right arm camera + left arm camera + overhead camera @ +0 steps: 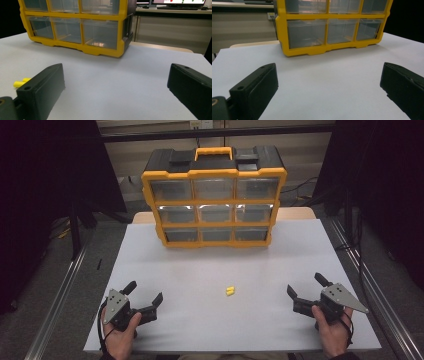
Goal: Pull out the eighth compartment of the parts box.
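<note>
A yellow and black organizer case [215, 197] with three rows of clear drawers stands upright at the far side of the white table [200, 270]; its drawers look shut. Two small yellow pieces [230, 291] lie side by side on the table, nearer the front. My left gripper [145, 293] rests open at the front left, nothing between its jaws. My right gripper [307, 286] rests open at the front right, also empty. In the right gripper view the yellow pieces [21, 82] peek out beside the left jaw, and the case [75, 27] stands ahead. The left gripper view shows the case [329, 27] too.
Metal rails [60, 290] run along both sides of the table on the floor. Black curtains [45, 180] hang at left and right. A beige wall strip and a desk with monitors [175, 5] stand behind the table.
</note>
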The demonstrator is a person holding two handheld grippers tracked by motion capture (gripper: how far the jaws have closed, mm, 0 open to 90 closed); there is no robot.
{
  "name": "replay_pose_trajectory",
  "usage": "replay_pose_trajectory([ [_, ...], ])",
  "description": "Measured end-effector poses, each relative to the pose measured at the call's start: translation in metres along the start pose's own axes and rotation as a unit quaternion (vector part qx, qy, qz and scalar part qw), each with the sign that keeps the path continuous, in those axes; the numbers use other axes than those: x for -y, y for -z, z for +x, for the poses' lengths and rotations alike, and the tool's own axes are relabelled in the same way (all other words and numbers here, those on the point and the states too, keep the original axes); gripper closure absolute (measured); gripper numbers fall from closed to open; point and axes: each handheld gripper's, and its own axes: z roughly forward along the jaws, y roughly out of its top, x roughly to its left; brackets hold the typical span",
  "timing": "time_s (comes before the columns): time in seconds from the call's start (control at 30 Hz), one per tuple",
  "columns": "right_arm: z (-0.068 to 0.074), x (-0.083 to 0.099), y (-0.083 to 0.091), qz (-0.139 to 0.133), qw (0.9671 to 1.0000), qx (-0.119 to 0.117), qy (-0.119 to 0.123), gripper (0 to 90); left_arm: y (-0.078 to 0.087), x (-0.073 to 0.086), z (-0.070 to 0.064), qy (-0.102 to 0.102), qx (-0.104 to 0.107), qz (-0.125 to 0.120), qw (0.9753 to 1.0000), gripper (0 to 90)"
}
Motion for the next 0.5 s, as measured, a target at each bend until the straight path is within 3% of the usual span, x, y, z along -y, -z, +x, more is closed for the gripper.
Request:
replay_pose_trajectory([
  [0.13,0.0001,0.0006,0.0002,0.002,1.0000,-0.005,-0.001,0.6,-0.0025,0.0001,0.0000,0.008,0.006,0.003,0.9999,2.1],
  [0.3,0.0023,0.0012,-0.0011,0.005,0.9999,-0.013,-0.005,0.6,-0.0040,-0.0009,-0.0018,0.002,0.014,0.004,0.9999,2.1],
  [0.43,0.0051,0.0019,-0.0026,0.010,0.9992,-0.027,-0.027,1.0,-0.0035,-0.0008,-0.0019,0.004,0.015,0.005,0.9999,2.2],
  [0.5,0.0071,0.0019,-0.0039,0.011,0.9995,-0.026,-0.017,1.0,-0.0032,-0.0006,-0.0019,0.007,0.014,0.006,0.9999,2.2],
])
